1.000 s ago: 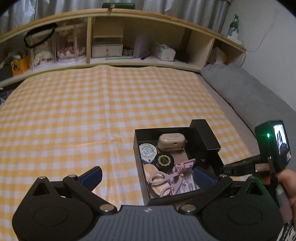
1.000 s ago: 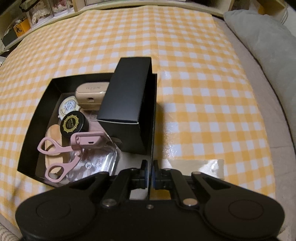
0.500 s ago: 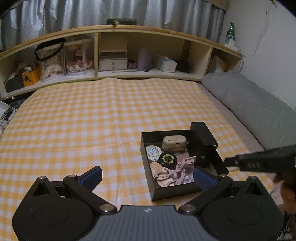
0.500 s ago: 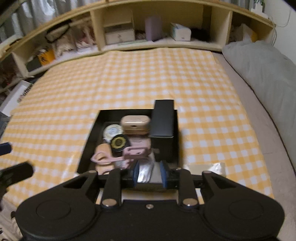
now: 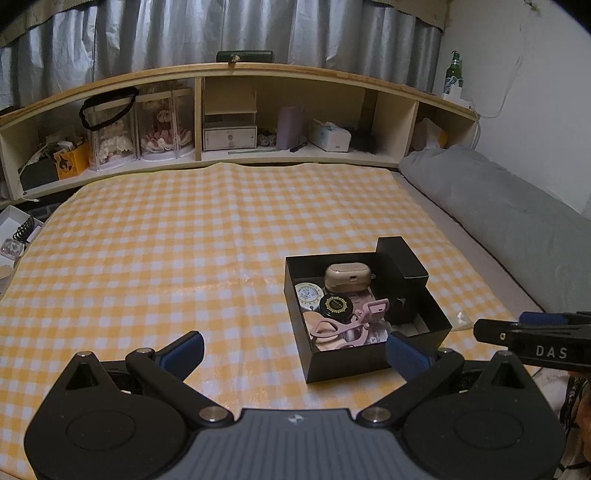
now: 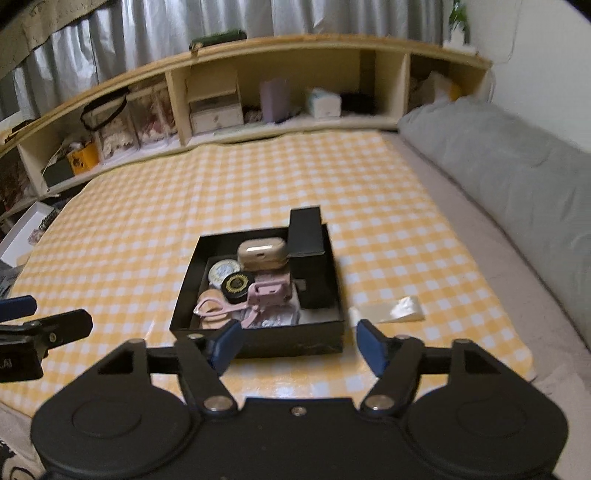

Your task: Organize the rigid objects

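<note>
Box [image 6: 258, 334], black and open-topped, is sitting on the checked bed cover [image 5: 184, 240], keeping the earbud case [image 6: 263, 253], tins and pink curler [image 6: 240, 302] corralled inside; both the left gripper [image 5: 293, 350] and right gripper [image 6: 297, 345] are hovering near it, jaws spread, gripping nothing.

One tray [image 5: 373, 363] (two round tins [image 5: 308, 293])

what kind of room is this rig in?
Most likely a bedroom, with the work done on a bed. A yellow checked cloth covers a wide soft surface, a grey pillow or bolster lies along its side, and a cluttered wooden headboard shelf stands under curtains.
</note>
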Tool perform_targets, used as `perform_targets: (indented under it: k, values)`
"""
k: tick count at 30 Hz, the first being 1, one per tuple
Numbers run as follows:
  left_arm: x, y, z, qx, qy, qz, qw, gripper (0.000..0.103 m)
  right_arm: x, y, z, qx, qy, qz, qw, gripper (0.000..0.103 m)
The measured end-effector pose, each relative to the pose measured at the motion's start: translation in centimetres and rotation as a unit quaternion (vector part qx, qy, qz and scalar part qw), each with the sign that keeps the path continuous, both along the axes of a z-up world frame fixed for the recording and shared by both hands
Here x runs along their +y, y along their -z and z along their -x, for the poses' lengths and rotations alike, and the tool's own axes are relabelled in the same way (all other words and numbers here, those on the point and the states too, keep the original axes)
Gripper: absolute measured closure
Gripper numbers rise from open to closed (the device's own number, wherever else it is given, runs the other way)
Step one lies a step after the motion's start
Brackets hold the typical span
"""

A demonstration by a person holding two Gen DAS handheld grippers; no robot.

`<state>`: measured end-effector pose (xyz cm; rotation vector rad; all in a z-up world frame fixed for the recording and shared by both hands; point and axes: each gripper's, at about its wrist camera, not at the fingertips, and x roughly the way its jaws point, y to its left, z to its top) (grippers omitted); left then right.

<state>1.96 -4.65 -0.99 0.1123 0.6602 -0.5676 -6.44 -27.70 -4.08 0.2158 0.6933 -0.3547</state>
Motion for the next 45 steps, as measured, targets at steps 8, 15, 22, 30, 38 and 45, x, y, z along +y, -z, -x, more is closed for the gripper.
perform_targets:
  k: [8, 15, 22, 30, 38, 45]
  values:
    - [0.8, 0.2, 1.8, -0.044, -0.005, -0.006, 0.9990, 0.000, 1.3, -0.1, 2.5, -0.040, 0.016, 0.021, 0.999, 0.017]
    - [1.6, 0.4, 2.7, -0.063, -0.011, -0.001, 0.9980, 0.000, 2.3, -0.3, 4.2, -0.082, 0.034, 0.059, 0.994, 0.003]
    - [2.9, 0.6, 3.2, -0.069, -0.038, 0.014, 0.9968, 0.000, 2.9, -0.2, 5.1, -0.100, 0.046, 0.074, 0.991, 0.001]
    - [3.3, 0.7, 3.2, -0.068, -0.053, 0.021, 0.9961, 0.000, 3.8, 0.0, 5.6, -0.110, 0.040, 0.091, 0.989, 0.001]
    - [3.4, 0.6, 3.3, -0.074, -0.050, 0.020, 0.9958, 0.000, 3.9, 0.1, 5.5, -0.111, 0.039, 0.089, 0.989, 0.001]
    - [3.4, 0.6, 3.3, -0.075, -0.052, 0.018, 0.9957, 0.000, 3.9, 0.2, 5.6, -0.111, 0.038, 0.088, 0.989, 0.001]
